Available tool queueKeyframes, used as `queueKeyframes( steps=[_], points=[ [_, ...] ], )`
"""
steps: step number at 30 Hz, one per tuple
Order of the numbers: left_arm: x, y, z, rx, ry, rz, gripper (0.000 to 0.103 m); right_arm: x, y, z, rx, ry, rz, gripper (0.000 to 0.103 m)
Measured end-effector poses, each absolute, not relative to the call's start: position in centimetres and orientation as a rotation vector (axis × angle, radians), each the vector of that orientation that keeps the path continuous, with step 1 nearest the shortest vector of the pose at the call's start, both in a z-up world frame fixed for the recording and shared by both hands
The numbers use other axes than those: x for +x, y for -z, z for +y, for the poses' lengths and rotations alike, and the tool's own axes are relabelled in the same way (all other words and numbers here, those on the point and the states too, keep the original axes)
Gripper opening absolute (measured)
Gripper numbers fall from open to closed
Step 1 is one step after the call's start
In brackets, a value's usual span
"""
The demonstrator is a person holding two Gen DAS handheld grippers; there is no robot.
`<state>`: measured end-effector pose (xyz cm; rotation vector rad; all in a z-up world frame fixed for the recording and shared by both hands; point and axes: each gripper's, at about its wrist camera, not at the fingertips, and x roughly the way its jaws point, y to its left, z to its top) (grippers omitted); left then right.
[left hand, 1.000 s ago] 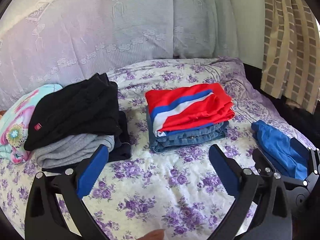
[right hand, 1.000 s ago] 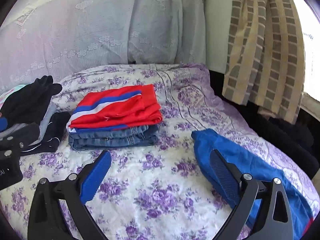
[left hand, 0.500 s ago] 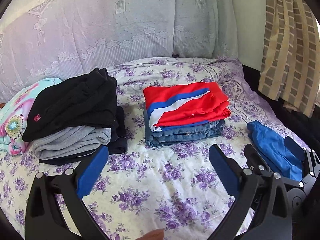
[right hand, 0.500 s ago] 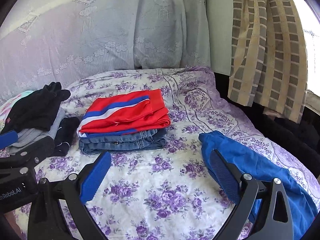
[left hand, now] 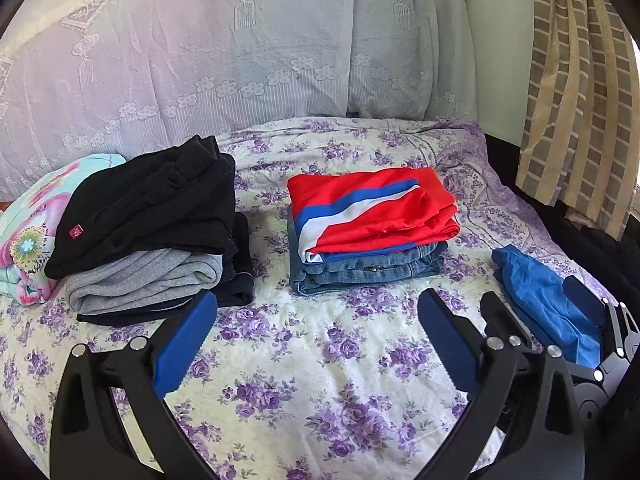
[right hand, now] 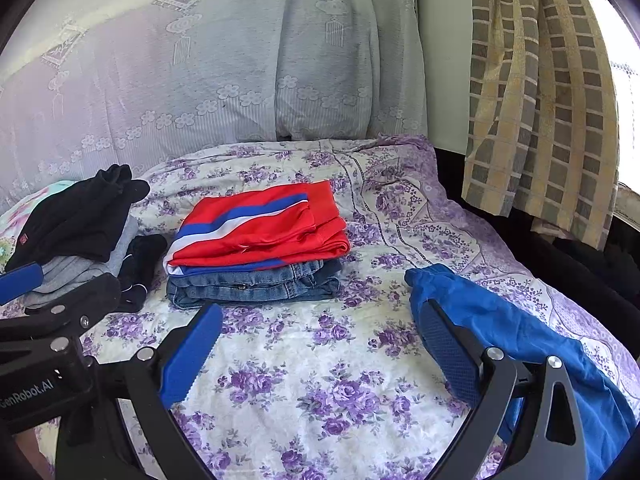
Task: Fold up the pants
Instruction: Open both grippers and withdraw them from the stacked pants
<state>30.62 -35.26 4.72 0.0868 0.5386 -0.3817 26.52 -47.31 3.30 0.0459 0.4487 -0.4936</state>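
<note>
Your bed wears a purple-flowered sheet, with a pale lace hanging behind and a checked curtain to the right. The blue pants lie crumpled at the bed's right side, just beside your right gripper. Both it and your left gripper are spread wide, holding nothing.

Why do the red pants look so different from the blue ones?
The red pants are folded flat; the blue pants lie loose and rumpled. The red pants sit on top of folded jeans; the blue pants lie straight on the flowery bedsheet. The red pants have blue and white stripes; the blue look plain. Both are on the bed.
</note>
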Motion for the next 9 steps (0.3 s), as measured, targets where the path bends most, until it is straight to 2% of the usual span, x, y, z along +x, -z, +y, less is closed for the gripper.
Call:
queueKeyframes(
  steps=[9],
  points=[
    [30.7,-5.0,-35.5,0.098,0.41,0.555,0.098,26.53,-3.3,-47.33,0.047,0.493,0.448,0.099]
  ],
)
